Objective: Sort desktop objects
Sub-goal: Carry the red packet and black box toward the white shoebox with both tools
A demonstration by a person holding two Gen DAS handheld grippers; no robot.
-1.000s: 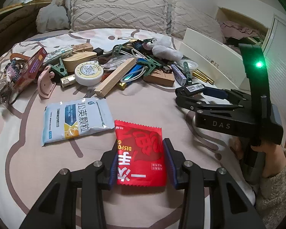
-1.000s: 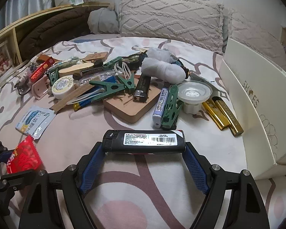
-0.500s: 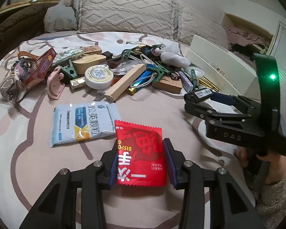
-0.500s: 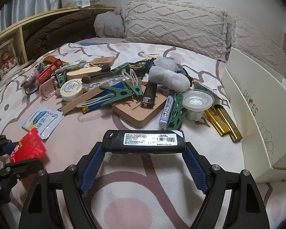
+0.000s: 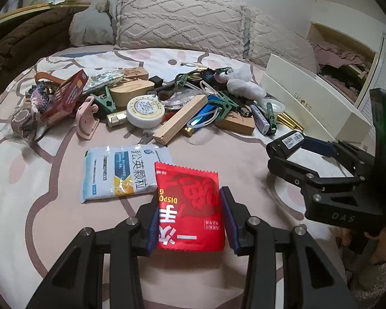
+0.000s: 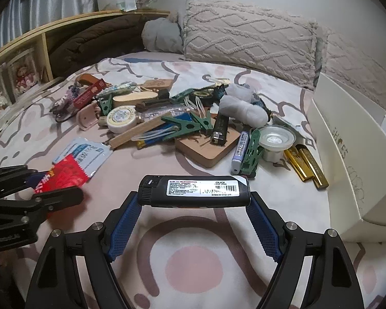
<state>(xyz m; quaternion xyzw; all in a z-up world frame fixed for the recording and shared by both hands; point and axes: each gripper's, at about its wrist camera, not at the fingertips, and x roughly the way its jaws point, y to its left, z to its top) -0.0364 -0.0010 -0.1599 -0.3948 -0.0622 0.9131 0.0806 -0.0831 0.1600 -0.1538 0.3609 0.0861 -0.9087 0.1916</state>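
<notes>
1. the left gripper (image 5: pixel 189 207) is closed on a red sachet (image 5: pixel 190 206), its blue pads pressing the packet's two long edges. the sachet's print is upside down from this camera and only partly readable.
2. the right gripper (image 6: pixel 194 200) is clamped end to end on a black lighter (image 6: pixel 194 191) with a white barcode label; the lighter lies crosswise between the fingertips, and its underside is hidden.
3. landmark: the white shoe box (image 6: pixel 347 149), cut off at the right edge of the right wrist view, its inside not visible. the lighter is held near the box's lower left; the red sachet is well apart from it, further left.
4. a blue-and-white sachet (image 5: pixel 118 172) lies flat on the bedspread (image 5: pixel 38 206), its right edge tucked behind the red sachet.
5. left of the box, a heap of clutter (image 6: pixel 167 118) overlaps so much that many pieces cannot be told apart; two gold bars (image 6: pixel 306 164) lie just beside the box.
6. a hand (image 5: pixel 383 242) under the right gripper is mostly hidden at the left wrist view's edge.
</notes>
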